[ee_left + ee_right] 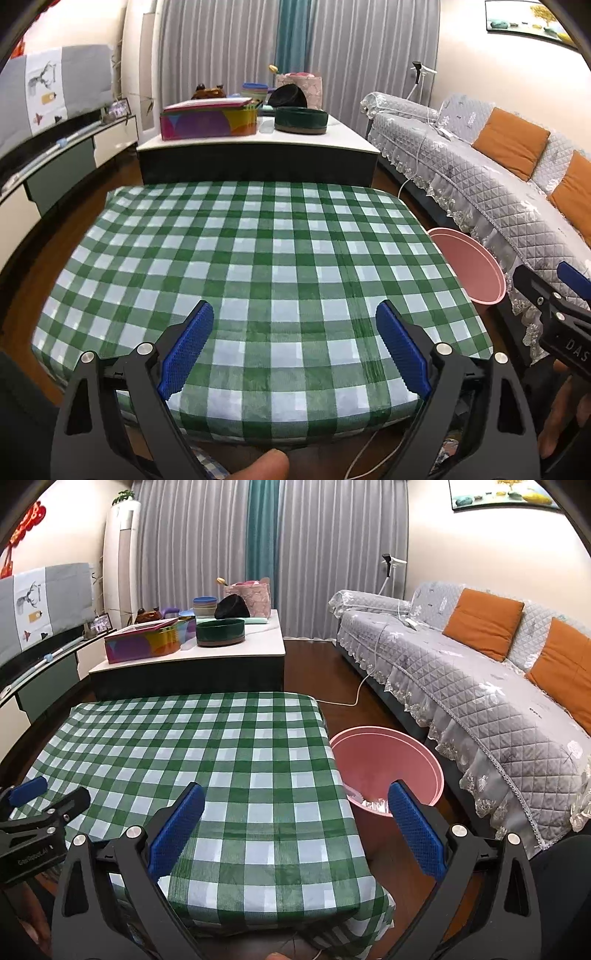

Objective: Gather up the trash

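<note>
Trash (373, 803), pale and crumpled, is seen inside the pink bin (424, 760), which stands on the floor just beside the checked bench (221, 757). Both the left gripper (295, 347) and the right gripper (295, 827) are held over the bench's near edge, blue fingers (177, 830) spread wide, nothing gripped.

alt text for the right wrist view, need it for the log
The right gripper is open and empty above a table with a green-and-white checked cloth bare of trash. A pink bin on the floor to the table's right holds some crumpled whitish trash. The left gripper shows at the left edge; a grey sofa lines the right.
</note>
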A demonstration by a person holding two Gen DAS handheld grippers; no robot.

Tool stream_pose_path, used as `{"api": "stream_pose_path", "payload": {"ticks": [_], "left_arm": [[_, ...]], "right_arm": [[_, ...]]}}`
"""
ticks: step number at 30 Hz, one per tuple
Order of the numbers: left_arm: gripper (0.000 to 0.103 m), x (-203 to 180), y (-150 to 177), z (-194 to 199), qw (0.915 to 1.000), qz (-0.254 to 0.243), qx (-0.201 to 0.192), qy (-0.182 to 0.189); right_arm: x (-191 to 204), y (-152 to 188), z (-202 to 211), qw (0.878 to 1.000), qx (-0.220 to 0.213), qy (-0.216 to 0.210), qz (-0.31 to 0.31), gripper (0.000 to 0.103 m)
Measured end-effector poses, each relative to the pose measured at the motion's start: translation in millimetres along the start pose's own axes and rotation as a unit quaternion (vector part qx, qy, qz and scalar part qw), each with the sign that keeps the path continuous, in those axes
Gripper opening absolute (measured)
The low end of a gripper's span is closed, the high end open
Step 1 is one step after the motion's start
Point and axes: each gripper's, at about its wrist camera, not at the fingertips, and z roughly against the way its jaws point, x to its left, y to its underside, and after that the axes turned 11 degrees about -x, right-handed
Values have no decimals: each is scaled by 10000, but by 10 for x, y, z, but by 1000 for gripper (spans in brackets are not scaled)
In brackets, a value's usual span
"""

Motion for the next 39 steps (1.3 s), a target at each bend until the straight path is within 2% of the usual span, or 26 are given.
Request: {"api": "stream_pose_path", "payload": {"ticks": [39], "left_arm": [[87, -73, 31, -70, 10000, -22, 58, 73]], "right_arm": [[-28, 40, -96, 9999, 143, 15, -70, 98]]}}
